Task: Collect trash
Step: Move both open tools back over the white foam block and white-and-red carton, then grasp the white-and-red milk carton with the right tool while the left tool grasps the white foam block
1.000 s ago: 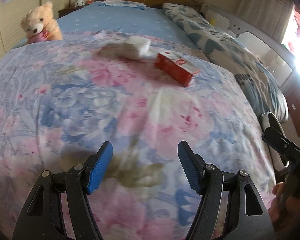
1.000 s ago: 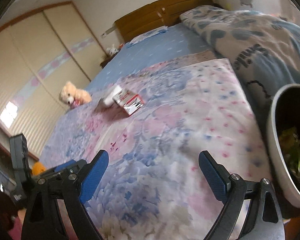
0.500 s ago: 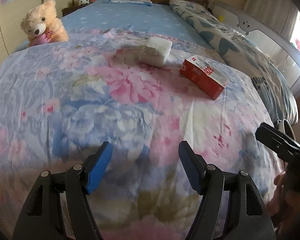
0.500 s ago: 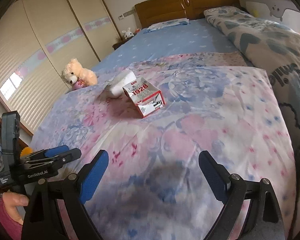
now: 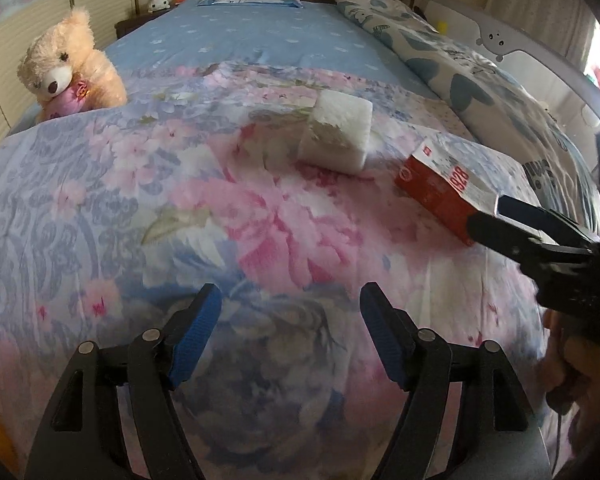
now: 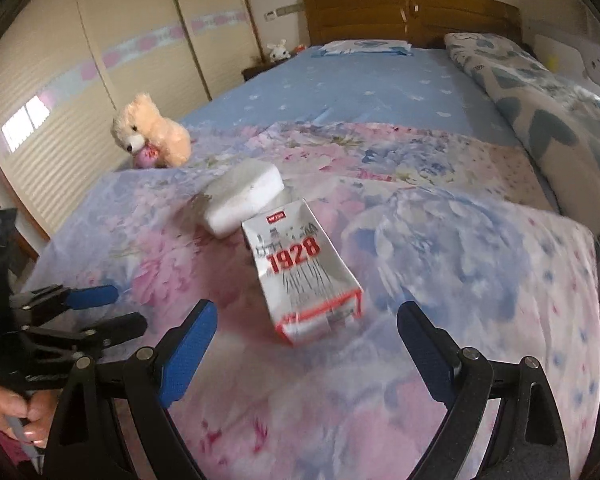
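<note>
On the flowered quilt (image 5: 148,208) lie a red-and-white carton marked 1928 (image 6: 306,270) (image 5: 444,184) and, just beyond it, a white tissue pack (image 6: 244,196) (image 5: 338,136). My right gripper (image 6: 306,322) is open, its blue pads wide apart over the quilt, with the carton's near end just ahead between them, untouched. My left gripper (image 5: 290,300) is opening, nothing between its jaws; the tissue pack lies well ahead of it. The right gripper (image 5: 504,220) juts in at that view's right edge, in front of the carton's near end. The left gripper (image 6: 96,308) shows at the right view's left.
A beige teddy bear (image 5: 66,70) (image 6: 152,134) sits at the quilt's far left edge. A folded blue-patterned duvet (image 5: 480,80) runs along the bed's right side. The wooden headboard (image 6: 412,16) and a pillow stand far back. A hand (image 6: 8,408) grips the left tool's handle.
Both grippers moved forward over the quilt toward the carton and tissue pack, which now look larger and nearer. The grey bin has left the right view. The right view rolled level.
</note>
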Motion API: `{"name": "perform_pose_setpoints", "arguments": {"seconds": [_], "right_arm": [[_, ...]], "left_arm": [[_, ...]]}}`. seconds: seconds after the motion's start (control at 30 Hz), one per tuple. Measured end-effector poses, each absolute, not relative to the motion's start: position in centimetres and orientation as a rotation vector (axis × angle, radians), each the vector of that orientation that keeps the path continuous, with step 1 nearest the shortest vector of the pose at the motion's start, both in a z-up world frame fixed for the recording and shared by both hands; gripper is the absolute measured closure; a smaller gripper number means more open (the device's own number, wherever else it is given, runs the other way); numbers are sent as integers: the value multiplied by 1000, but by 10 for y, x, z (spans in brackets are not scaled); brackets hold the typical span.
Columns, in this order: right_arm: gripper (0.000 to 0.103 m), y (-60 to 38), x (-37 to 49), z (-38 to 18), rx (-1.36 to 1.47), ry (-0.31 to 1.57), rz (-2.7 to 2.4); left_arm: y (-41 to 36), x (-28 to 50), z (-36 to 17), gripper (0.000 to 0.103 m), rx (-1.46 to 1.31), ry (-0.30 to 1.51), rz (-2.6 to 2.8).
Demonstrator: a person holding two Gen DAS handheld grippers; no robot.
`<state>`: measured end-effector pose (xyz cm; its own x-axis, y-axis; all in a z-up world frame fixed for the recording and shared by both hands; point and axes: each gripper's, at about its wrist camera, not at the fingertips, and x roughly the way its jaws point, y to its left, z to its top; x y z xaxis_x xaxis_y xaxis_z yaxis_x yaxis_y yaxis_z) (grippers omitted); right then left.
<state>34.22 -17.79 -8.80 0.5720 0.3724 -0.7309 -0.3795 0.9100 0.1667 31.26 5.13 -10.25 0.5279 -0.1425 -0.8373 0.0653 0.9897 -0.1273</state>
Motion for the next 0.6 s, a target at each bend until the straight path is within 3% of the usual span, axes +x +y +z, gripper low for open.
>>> {"name": "perform_pose_setpoints", "arguments": {"seconds": [0.1,0.13,0.17,0.23,0.6], "right_arm": [[13,-166,354,-94,-48,870,449],[19,-163,357,-96,-46,879,458],[36,-163,360,-100,-24,897,475],[48,-166,361,-99,-14,894,448],[51,-227,313,-95,175,896,373]], "left_arm": [[51,322,-103,27,-74,1004,-122],[49,327,-104,27,-60,1003,-120],[47,329,-104,27,-50,1003,-118],[41,339,-104,27,-35,1003,-123],[4,397,-104,26,12,949,-116]]}}
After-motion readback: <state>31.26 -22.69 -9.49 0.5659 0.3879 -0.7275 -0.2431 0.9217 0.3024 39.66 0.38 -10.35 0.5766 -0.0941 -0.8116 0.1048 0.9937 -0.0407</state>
